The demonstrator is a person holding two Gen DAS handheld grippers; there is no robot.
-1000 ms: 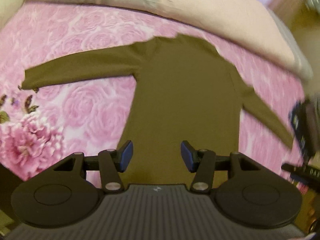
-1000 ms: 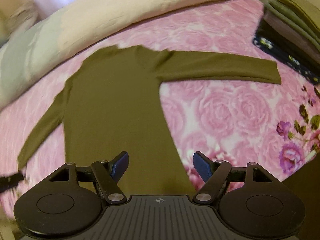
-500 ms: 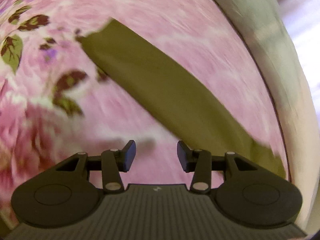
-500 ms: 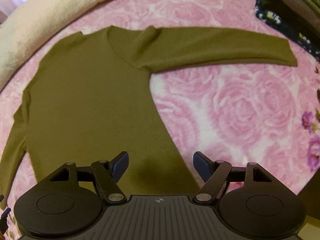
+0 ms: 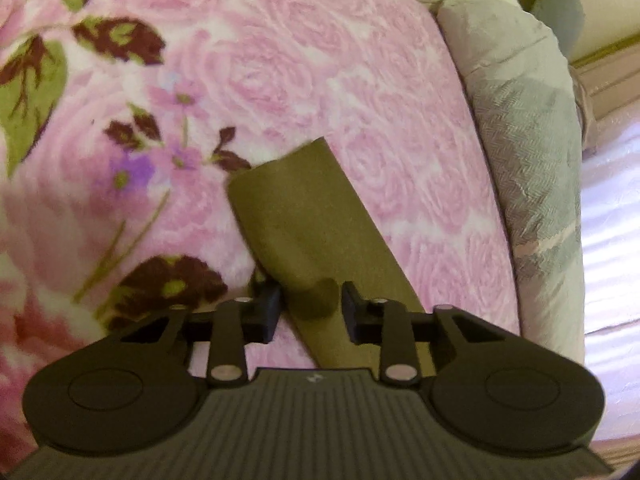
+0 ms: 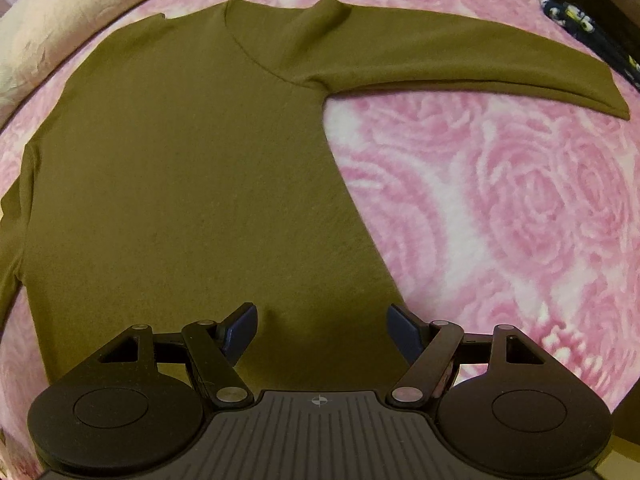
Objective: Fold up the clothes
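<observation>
One olive long-sleeved shirt [image 6: 192,168] lies flat on the pink rose-patterned bedspread [image 6: 520,208], neckline away from the right wrist camera, its right sleeve [image 6: 460,64] stretched out sideways and no fold made yet. In the left wrist view the other sleeve [image 5: 312,216] runs up between the jaws of the left gripper [image 5: 310,310], which stand open and straddle the cloth partway down from the cuff; whether they touch the fabric I cannot tell. The right gripper [image 6: 322,332] hangs over the hem region, jaws wide open, holding nothing.

The step in hand looks like taking the left sleeve to fold it across the body. To do it well, close on both layers of the sleeve, not one, and lift only enough to clear the bedspread so the torso does not drag. The right gripper could press the hem to anchor it. Lay the sleeve straight across, away from the grey-and-cream quilt [image 5: 532,184] alongside.
</observation>
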